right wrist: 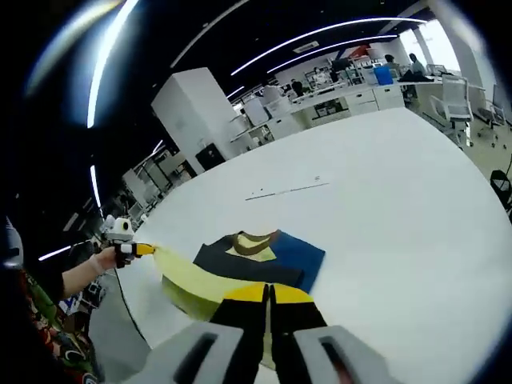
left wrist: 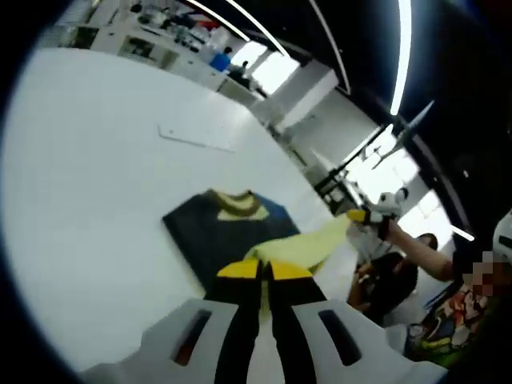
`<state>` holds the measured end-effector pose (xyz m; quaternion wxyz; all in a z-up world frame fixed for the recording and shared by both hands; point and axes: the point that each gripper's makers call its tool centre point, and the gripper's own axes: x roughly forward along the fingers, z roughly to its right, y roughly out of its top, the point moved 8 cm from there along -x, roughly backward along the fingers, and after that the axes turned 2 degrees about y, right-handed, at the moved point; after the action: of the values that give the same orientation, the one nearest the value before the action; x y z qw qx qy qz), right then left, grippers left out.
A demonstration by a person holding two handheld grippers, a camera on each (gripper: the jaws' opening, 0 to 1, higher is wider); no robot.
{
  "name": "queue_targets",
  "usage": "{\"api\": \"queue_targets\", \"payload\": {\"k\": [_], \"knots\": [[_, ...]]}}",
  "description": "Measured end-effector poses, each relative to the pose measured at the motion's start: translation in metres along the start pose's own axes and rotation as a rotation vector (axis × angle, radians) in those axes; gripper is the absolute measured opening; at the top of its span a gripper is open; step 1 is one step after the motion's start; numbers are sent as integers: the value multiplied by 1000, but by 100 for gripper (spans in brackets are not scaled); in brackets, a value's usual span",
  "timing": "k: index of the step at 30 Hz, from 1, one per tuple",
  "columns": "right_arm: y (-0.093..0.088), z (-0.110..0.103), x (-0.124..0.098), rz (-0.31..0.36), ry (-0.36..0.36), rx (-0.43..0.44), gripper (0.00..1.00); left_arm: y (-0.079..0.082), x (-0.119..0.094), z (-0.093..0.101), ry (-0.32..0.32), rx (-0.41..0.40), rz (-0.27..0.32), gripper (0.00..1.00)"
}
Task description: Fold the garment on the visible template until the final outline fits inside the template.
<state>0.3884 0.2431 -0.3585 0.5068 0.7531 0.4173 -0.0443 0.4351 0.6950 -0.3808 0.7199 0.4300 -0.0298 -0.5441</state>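
On the white table (left wrist: 96, 208) a dark garment (left wrist: 220, 232) with a yellow collar lies flat, just ahead of the left gripper (left wrist: 264, 270). A pale yellow flap (left wrist: 308, 244) of it is stretched as a band between the two tools. The left gripper's jaws are seen clenched on the near end of the flap, while the far end is held at the tip of the right gripper (left wrist: 364, 216), off to the right. In the right gripper view the same band (right wrist: 200, 282) runs from the right gripper (right wrist: 268, 294), also clamped on cloth, leftward to the other tool (right wrist: 132, 250). The band's long axis is judged to lie across the garment's edge, so the fold would be carried over the dark panel (right wrist: 276, 256) beyond both jaws. No template outline can be made out.
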Motion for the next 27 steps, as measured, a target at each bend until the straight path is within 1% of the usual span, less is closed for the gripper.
{"api": "queue_targets", "payload": {"k": [7,9,12,15,17,18,19,22,27], "knots": [[16,16,20,-2,-22,-22,0,19,18,-15,34,30,19,0],[25,28,29,1,-27,-21,0,23,24,-19,43,27,24,0],[28,36,38,-5,-42,-23,0,26,34,-27,69,21,23,0],[27,44,47,-24,-51,-23,0,26,41,-37,86,10,21,0],[25,50,54,-37,-67,-15,0,23,46,-45,116,-3,8,0],[24,52,57,-41,-68,-14,0,22,47,-47,119,0,6,0],[26,61,67,-51,-73,-11,0,21,49,-49,122,-1,3,0],[22,65,75,-70,-84,-12,0,19,55,-56,135,-5,-5,0],[18,65,82,-68,-90,7,0,20,58,-64,163,-9,27,0]]}}
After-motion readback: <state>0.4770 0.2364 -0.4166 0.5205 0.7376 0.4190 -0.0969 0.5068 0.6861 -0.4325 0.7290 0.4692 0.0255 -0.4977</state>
